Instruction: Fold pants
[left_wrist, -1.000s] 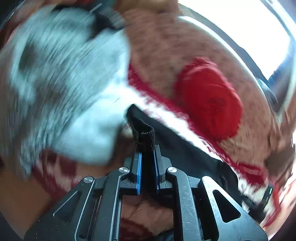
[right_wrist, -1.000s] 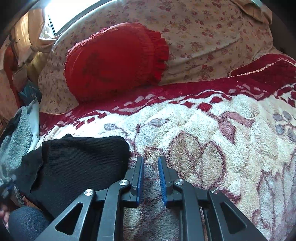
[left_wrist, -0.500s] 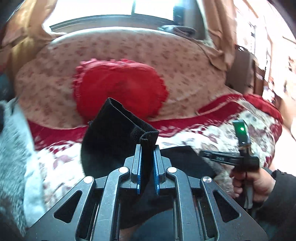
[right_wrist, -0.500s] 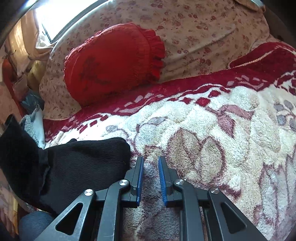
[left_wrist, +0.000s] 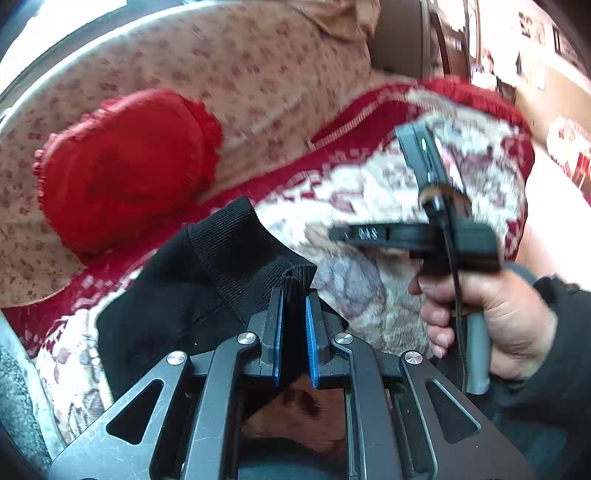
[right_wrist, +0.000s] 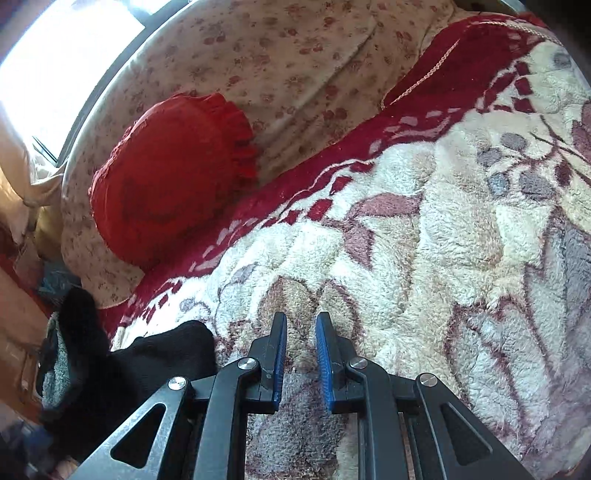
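Observation:
The black ribbed pants (left_wrist: 207, 280) lie bunched on the fleece blanket (left_wrist: 354, 192). My left gripper (left_wrist: 294, 295) is shut on a ribbed hem of the pants and holds it lifted above the blanket. In the right wrist view the pants (right_wrist: 162, 354) lie at the lower left, left of my right gripper (right_wrist: 301, 321). The right gripper is open and empty, low over the blanket (right_wrist: 443, 240). The right gripper's body and the hand that holds it show in the left wrist view (left_wrist: 443, 236).
A red frilled cushion (right_wrist: 173, 181) leans on the floral backrest (right_wrist: 295, 66) behind the blanket. A grey garment (right_wrist: 55, 373) lies at the far left edge beside the pants. A window (right_wrist: 55, 48) is behind the backrest.
My left gripper has swung right with the pants hem, towards the right gripper. The right gripper has tilted and drawn slightly away from the pants, still open.

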